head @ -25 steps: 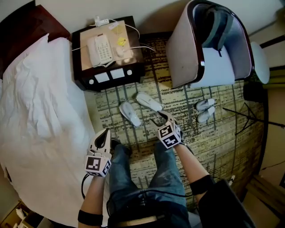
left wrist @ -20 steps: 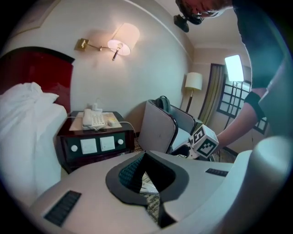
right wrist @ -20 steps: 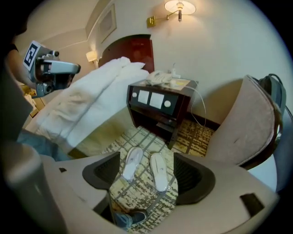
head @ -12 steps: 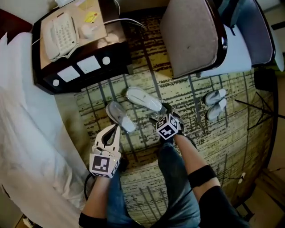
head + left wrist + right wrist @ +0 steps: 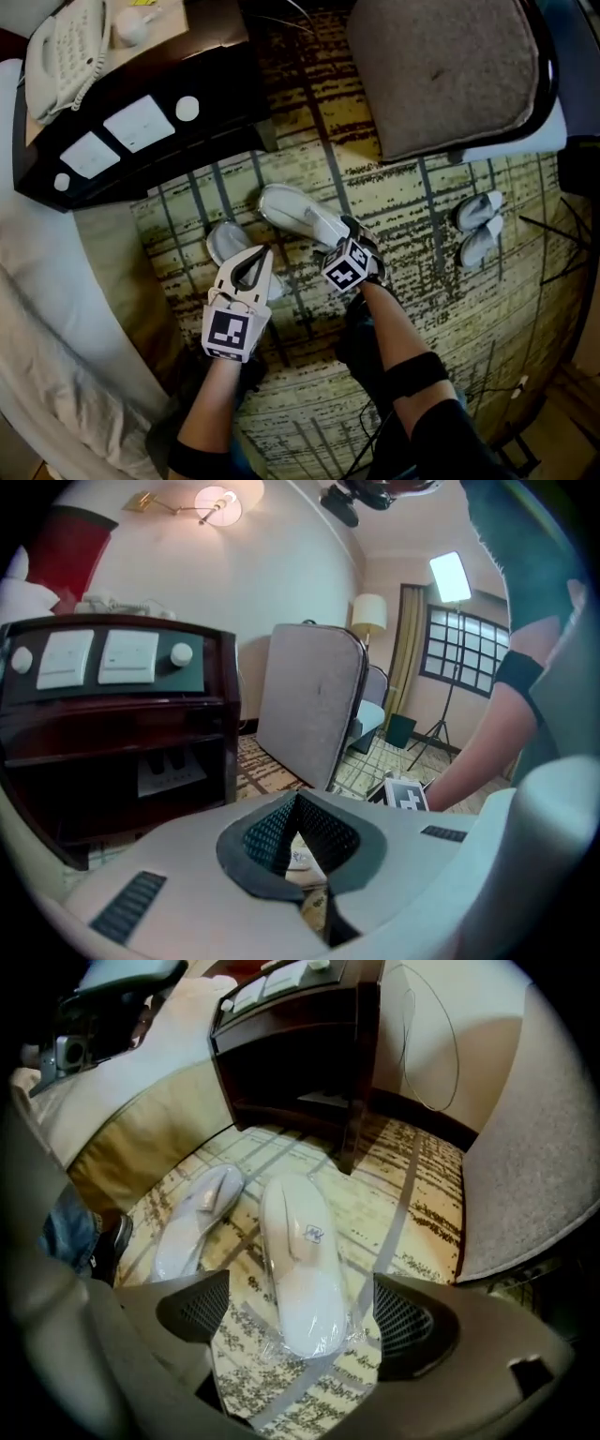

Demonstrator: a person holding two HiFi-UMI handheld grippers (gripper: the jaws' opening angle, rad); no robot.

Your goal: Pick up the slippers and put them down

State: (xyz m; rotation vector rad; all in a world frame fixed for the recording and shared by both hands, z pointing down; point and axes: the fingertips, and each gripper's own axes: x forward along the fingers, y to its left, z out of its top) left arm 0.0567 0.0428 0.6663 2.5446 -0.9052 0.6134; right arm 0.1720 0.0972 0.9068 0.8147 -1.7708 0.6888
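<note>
The right gripper [image 5: 300,1326] is spread wide around a soft white slipper in clear plastic wrap [image 5: 302,1260].
Its jaws have just been opening. The slipper lies between them on the yellow and brown striped carpet [image 5: 403,197], and the pads do not touch it. A second white slipper [image 5: 192,1218] lies just beside it. The left gripper [image 5: 262,255] is closed tight with nothing in it, near that second slipper.

- The head view looks from high up, almost straight down at the carpet [image 5: 422,216].
- The left gripper view sits low and looks across the room at the near nightstand [image 5: 112,724].
- The right gripper view looks steeply down, close over the wrapped slipper [image 5: 300,1260].
- All three views see the nightstand.
</note>
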